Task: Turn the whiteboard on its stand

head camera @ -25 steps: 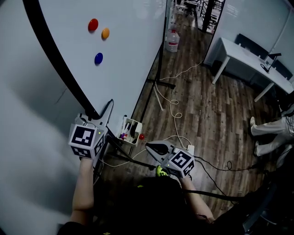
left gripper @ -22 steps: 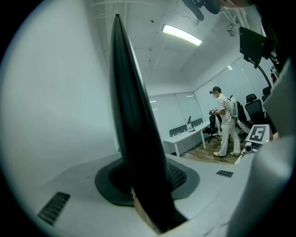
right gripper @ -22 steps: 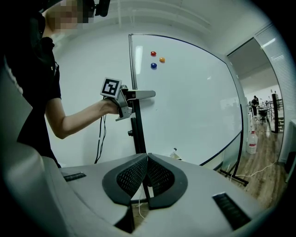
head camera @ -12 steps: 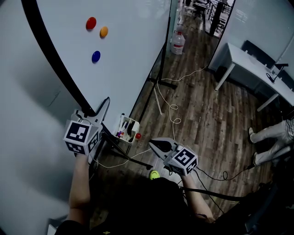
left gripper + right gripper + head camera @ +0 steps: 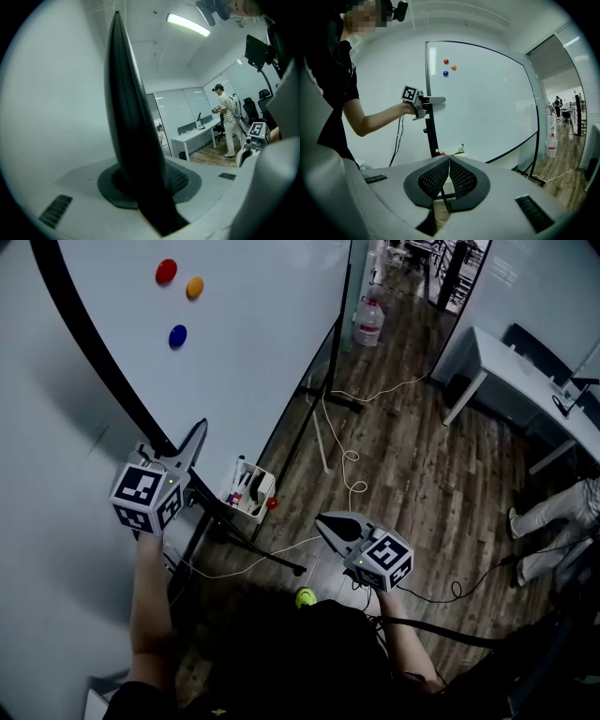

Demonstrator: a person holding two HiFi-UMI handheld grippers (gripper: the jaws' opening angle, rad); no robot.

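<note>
Jaws of the left gripper, just tightening, pinch the whiteboard by its black frame. It's a stiff, broad panel, and that edge should give leverage. The right gripper has its jaws pressed together, empty.

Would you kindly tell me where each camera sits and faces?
Head view: on the person's head, looking down at the whiteboard; both forearms, left gripper, right gripper show.
Left gripper view: on that gripper, along fingers closed on the board's black frame.
Right gripper view: on that gripper, facing the whiteboard; its shut fingers and the person's left arm show.
Shared: magnets, in head and right gripper views.
</note>
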